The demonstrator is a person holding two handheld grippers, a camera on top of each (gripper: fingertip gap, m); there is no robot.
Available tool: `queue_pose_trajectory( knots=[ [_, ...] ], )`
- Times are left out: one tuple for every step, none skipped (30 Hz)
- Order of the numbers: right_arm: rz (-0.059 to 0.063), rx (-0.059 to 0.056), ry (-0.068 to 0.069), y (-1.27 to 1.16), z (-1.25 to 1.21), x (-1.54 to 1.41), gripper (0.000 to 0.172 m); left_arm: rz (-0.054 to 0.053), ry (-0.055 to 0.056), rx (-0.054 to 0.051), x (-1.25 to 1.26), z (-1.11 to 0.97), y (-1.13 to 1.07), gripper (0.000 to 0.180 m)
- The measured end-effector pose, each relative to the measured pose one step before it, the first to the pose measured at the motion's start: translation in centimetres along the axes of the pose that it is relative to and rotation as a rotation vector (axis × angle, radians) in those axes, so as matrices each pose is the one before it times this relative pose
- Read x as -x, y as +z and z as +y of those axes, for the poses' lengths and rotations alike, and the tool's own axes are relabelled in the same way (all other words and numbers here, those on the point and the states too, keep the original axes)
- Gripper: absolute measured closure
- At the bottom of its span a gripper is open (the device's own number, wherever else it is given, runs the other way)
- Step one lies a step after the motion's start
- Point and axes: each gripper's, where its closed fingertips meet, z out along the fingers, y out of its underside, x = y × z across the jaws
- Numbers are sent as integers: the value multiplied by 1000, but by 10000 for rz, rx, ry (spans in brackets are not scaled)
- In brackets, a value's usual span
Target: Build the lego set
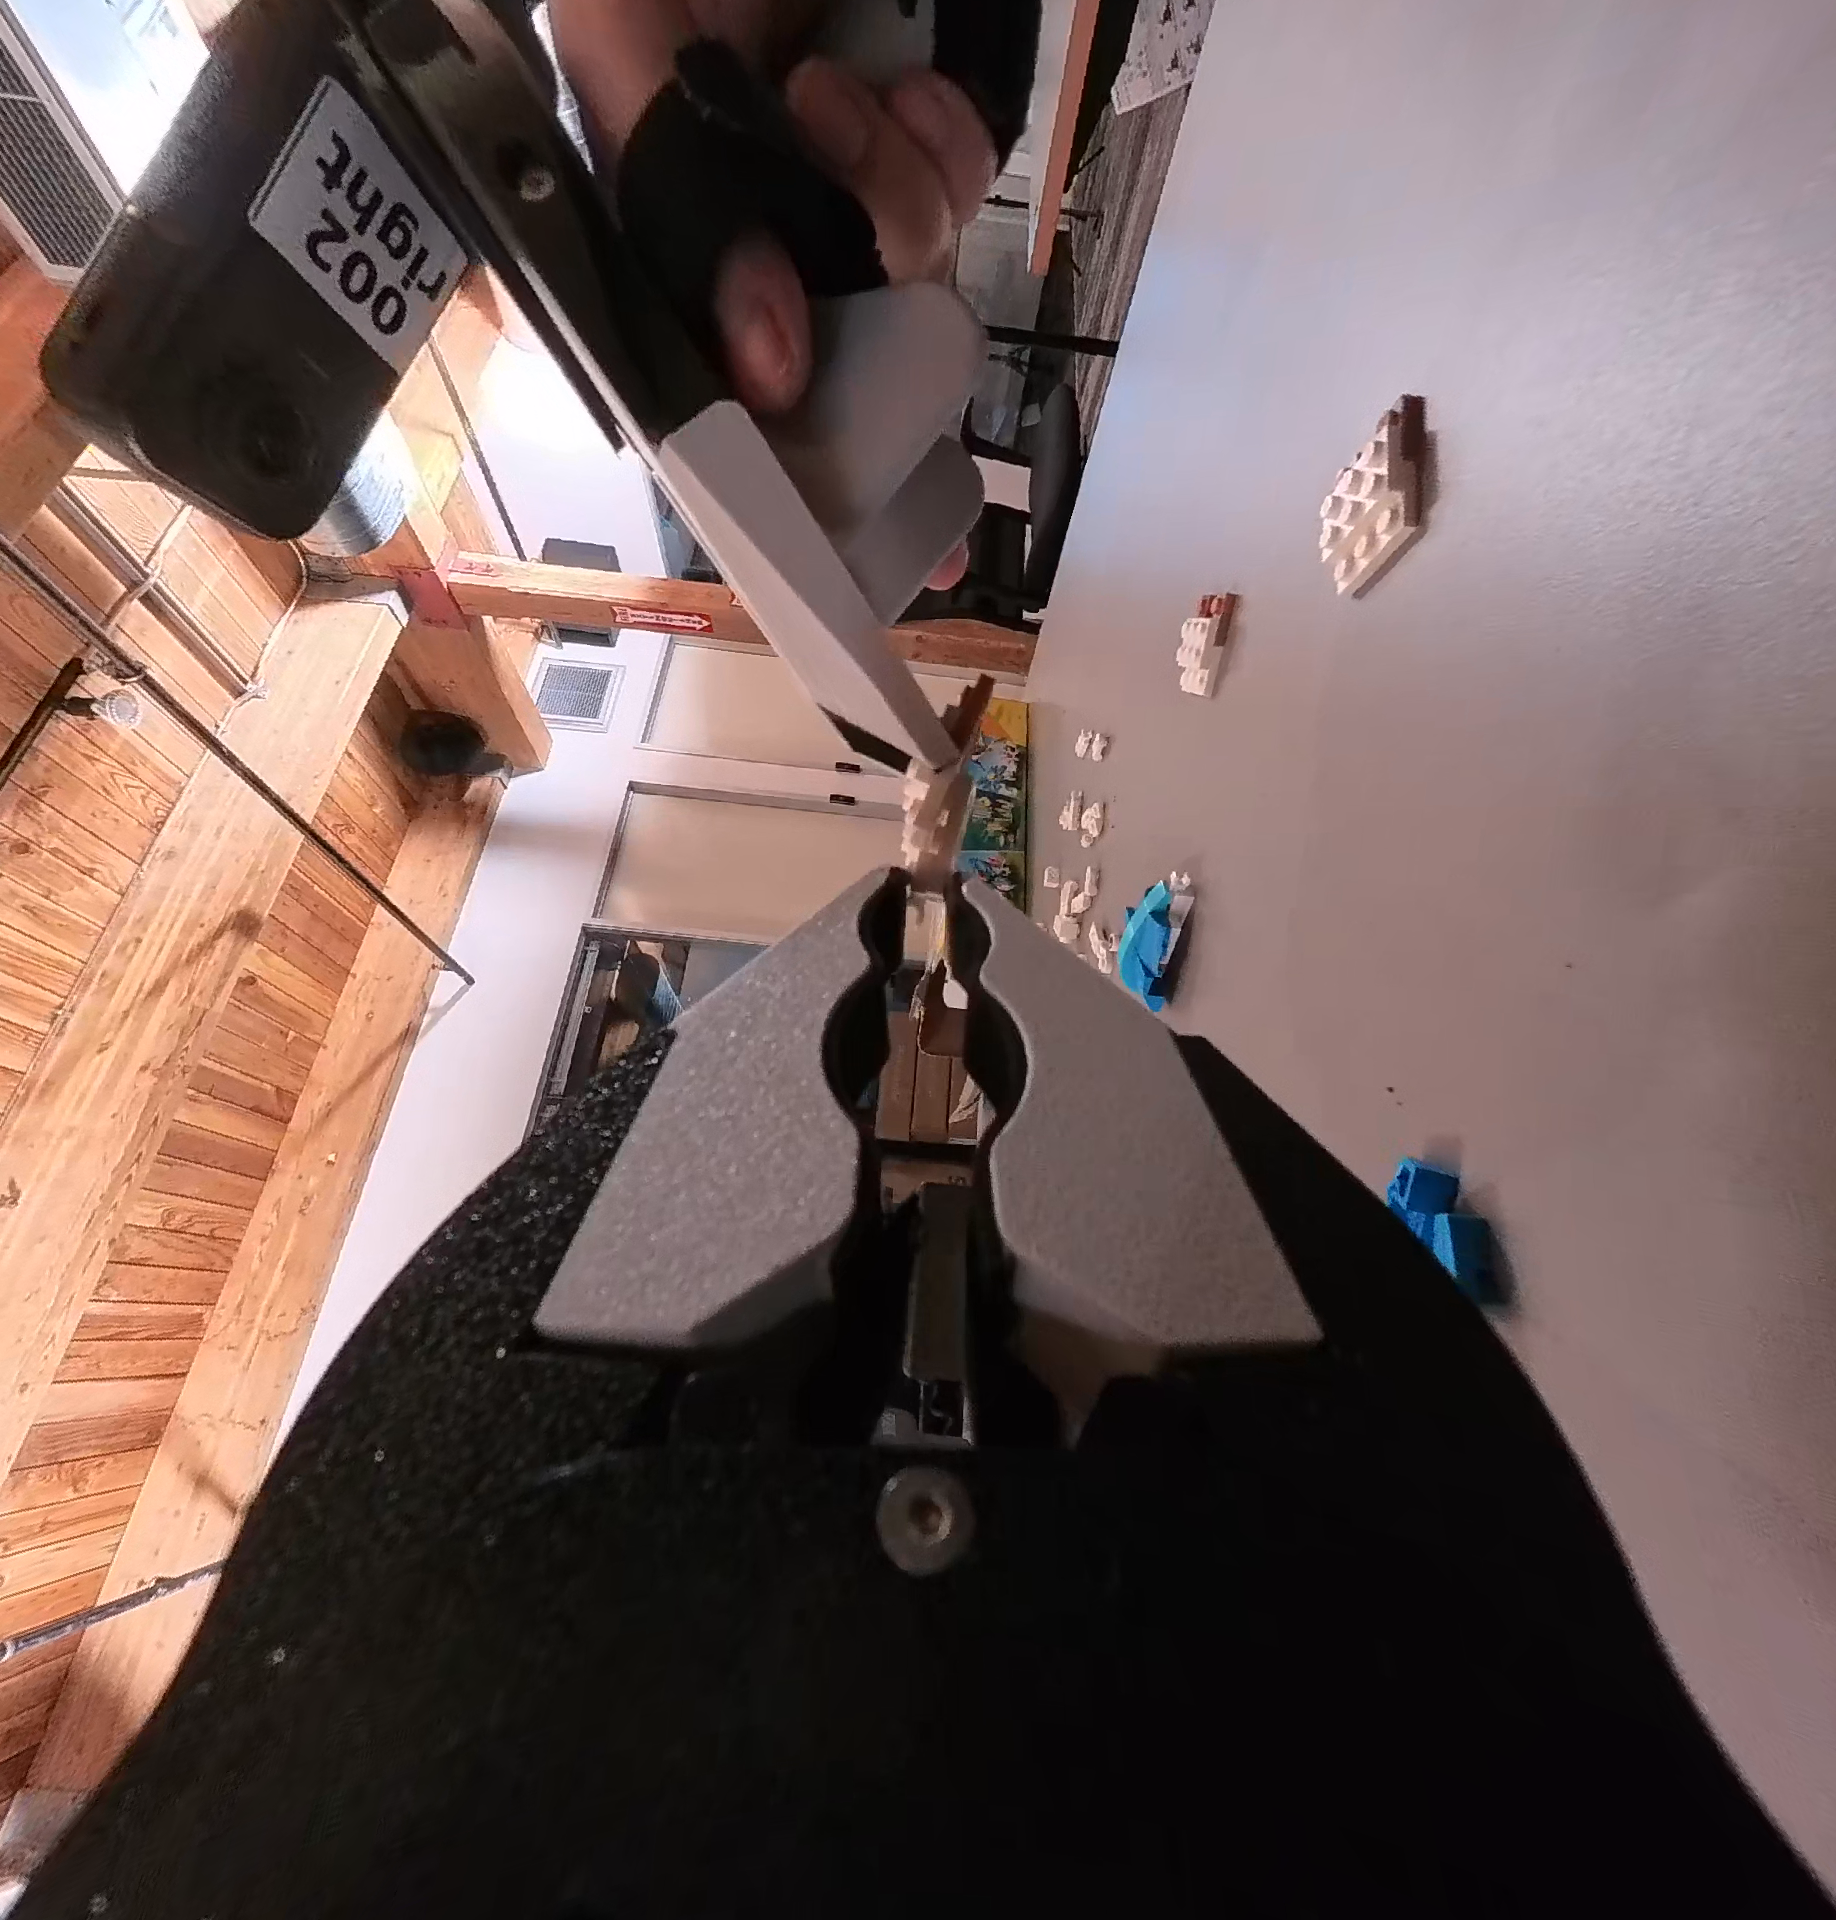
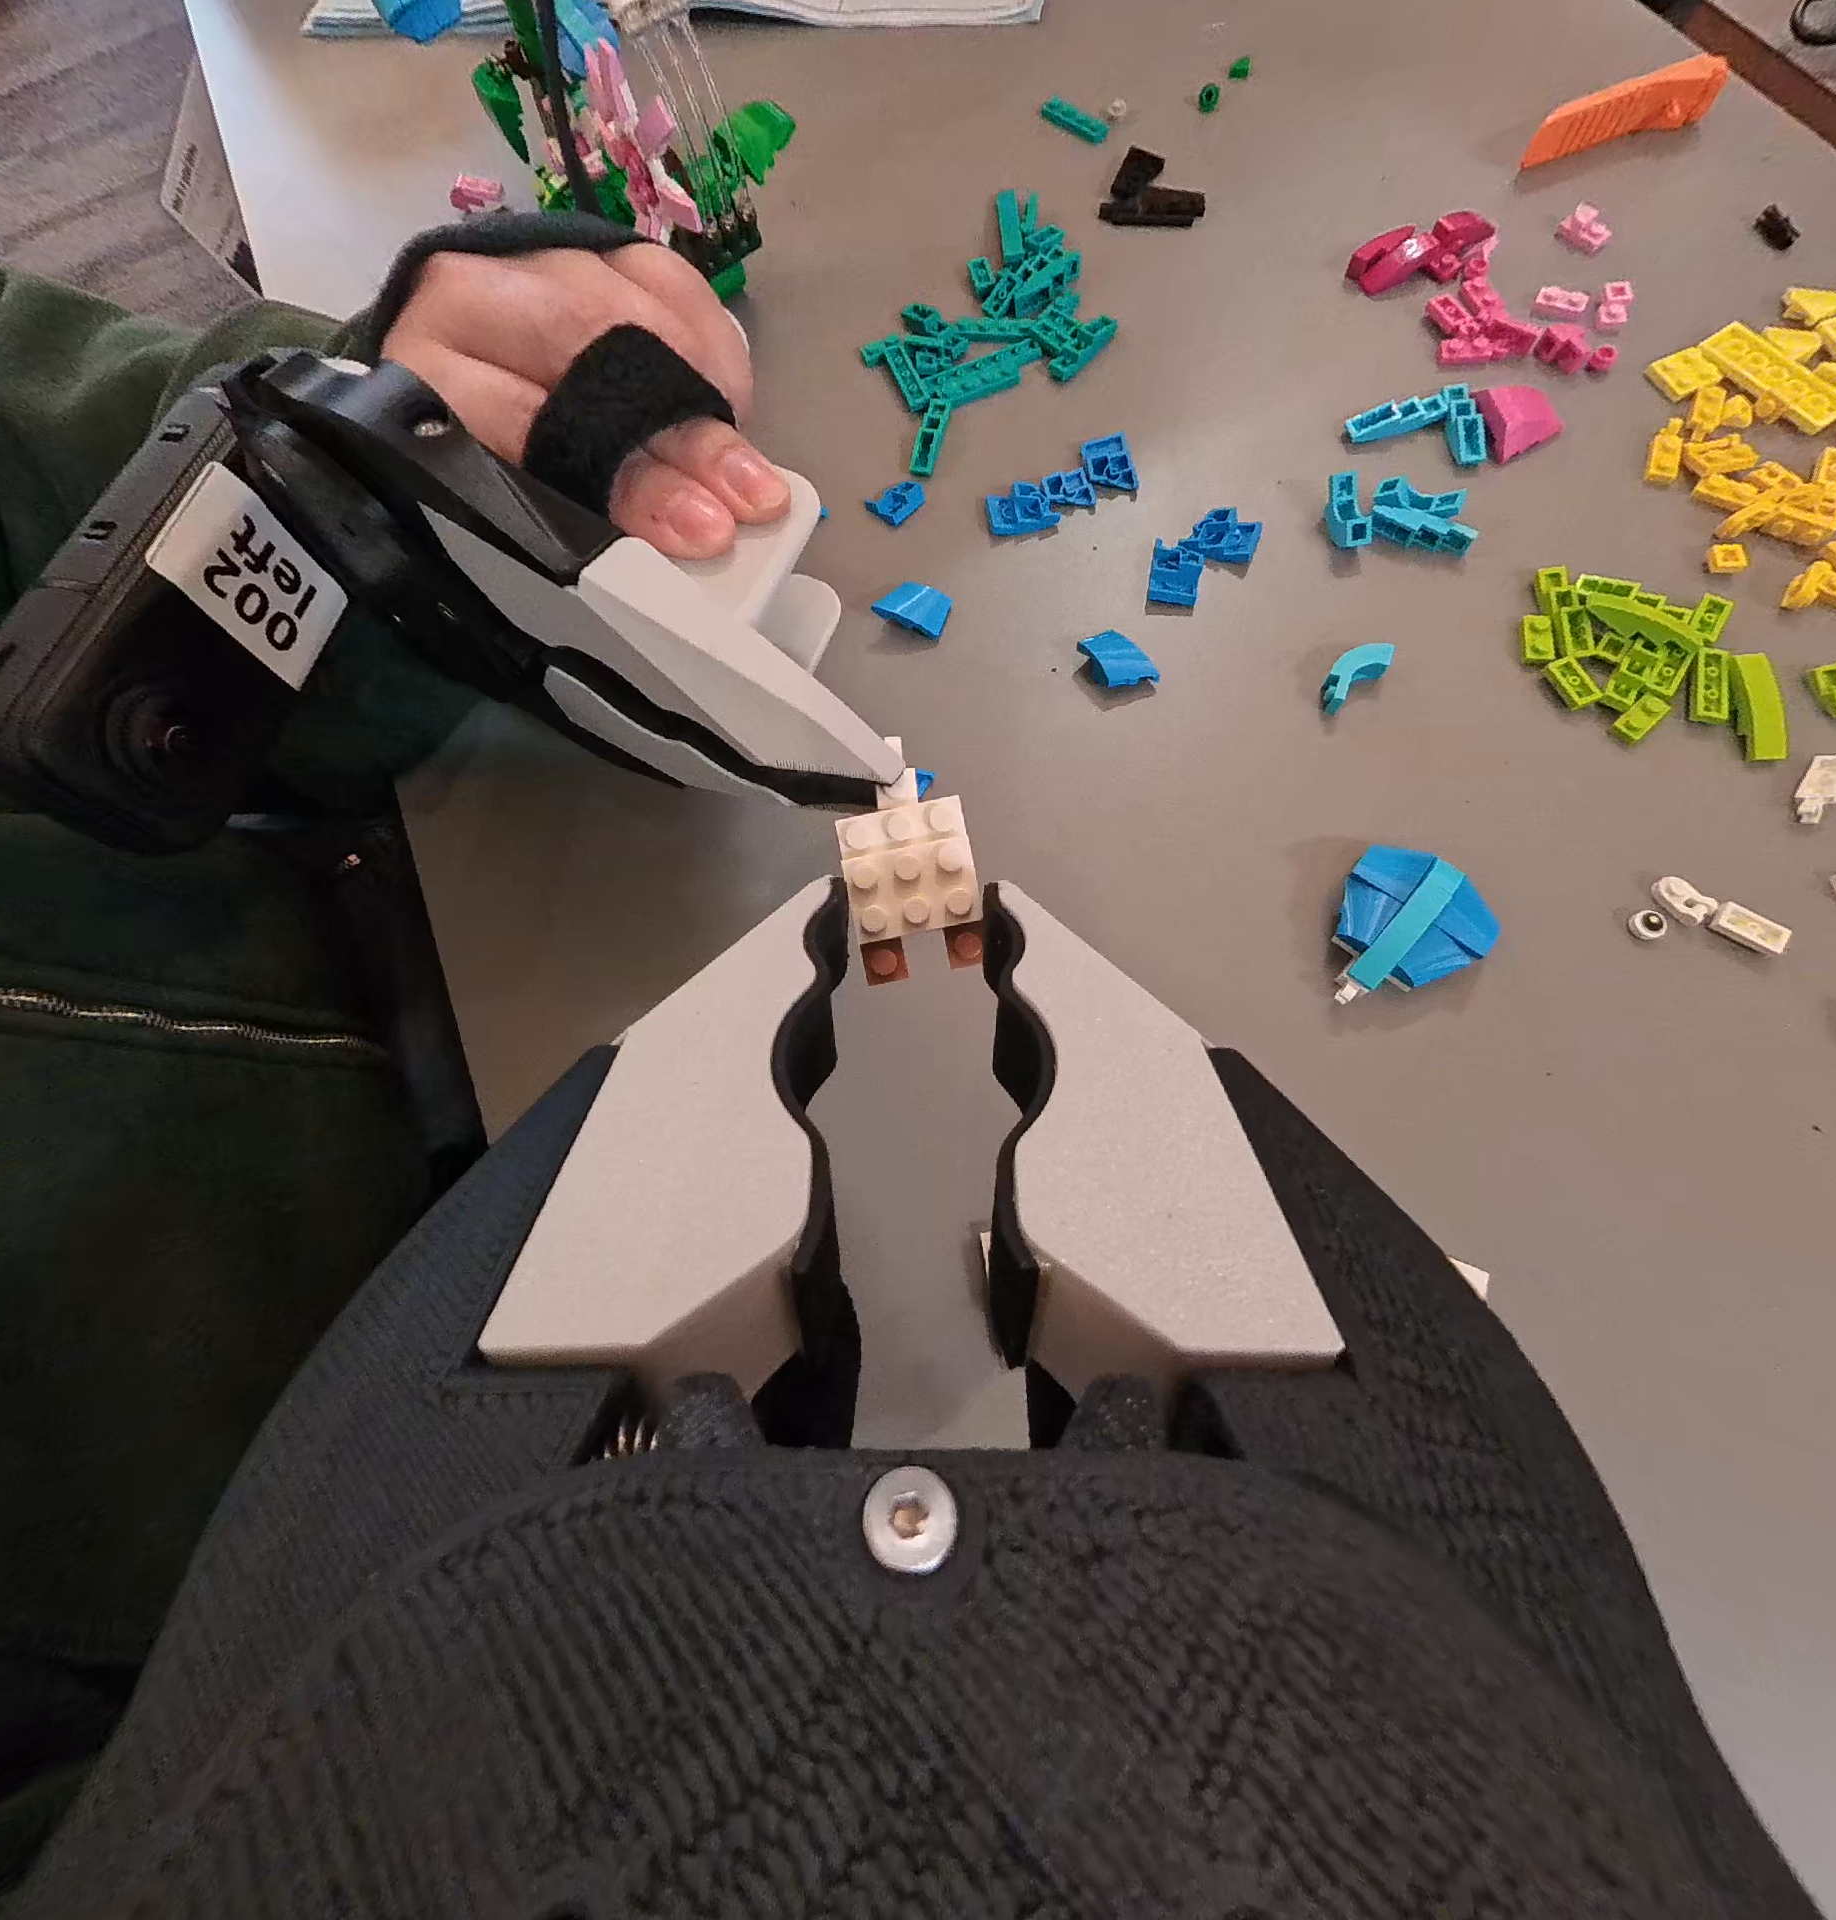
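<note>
A small white-and-brown brick assembly (image 2: 909, 883) is held up in the air above the grey table (image 2: 1309, 1195), between the two grippers. It is a stack of white studded plates with two brown pieces at its near end. The right gripper (image 2: 911, 914) clamps it across its width, both black pads pressed against the sides of the white plates, studs facing the camera. The left gripper (image 2: 888, 784) comes in from the left at a downward slant, its fingers nearly closed and pinching a small white piece (image 2: 901, 787) at the far end of the assembly. In the left wrist view the same assembly (image 1: 935, 821) shows edge-on, its thin end nipped between the left gripper's pads (image 1: 929, 904), with the right gripper's fingertip (image 1: 893, 727) reaching it from above.

The left hand (image 2: 581, 384) wears a black fingerless glove, fingers curled over the gripper's trigger, with a dark green sleeve (image 2: 114, 364) behind.

On the table, just right of the grippers, lies a blue curved build (image 2: 1413, 920). Farther off are sorted piles of loose bricks: blue (image 2: 1070, 488), teal (image 2: 997, 332), pink (image 2: 1485, 301), yellow (image 2: 1776, 416) and lime green (image 2: 1652, 655). A brick flower model (image 2: 633, 135) stands at the far edge.
</note>
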Motion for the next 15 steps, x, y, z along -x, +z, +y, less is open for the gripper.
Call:
queue_pose_trajectory(
  knots=[
    [8, 0, 2, -2, 16, -3, 146, 3, 11, -3, -18, -9, 9, 176],
    [20, -6, -21, -14, 0, 5, 146, -8, 14, -5, 0, -19, 3, 175],
    [25, -13, -22, -17, -15, 9, 146, -11, 4, -3, 28, -5, 2, 175],
    [20, -10, -12, -16, -27, 15, 146, -13, 3, -7, 19, -17, -16, 175],
    [22, -6, -22, -13, -26, 17, 146, -17, 12, -8, 34, -4, -16, 175],
    [32, 0, -31, -3, -28, 10, 146, -10, -4, -4, 32, -1, -18, 176],
    [32, 16, -34, -6, -14, 1, 146, -3, -16, -7, 13, -5, -1, 175],
    [30, 26, -38, 0, 3, 11, 146, -1, 1, -12, 3, -16, -6, 176],
    [33, 17, -30, -14, -8, -10, 146, -8, 12, -1, -2, -6, 7, 176],
    [33, 9, -23, -16, -14, -6, 146, -8, -5, 2, 17, 1, -1, 176],
    [32, 1, -23, -17, -33, -5, 146, -11, -19, -4, 32, -9, 4, 175],
    [33, -3, -24, -20, -46, -7, 146, -19, -6, 3, 34, 10, -9, 176],
    [40, 1, -30, -10, -38, -9, 146, -15, -12, 2, 33, 8, 6, 176],
    [47, 9, -36, -11, -29, -2, 146, -9, -20, 6, 30, 12, -10, 176],
    [53, 14, -47, -1, -35, -15, 146, -8, -16, 2, 20, 8, 6, 176]
  ],
)
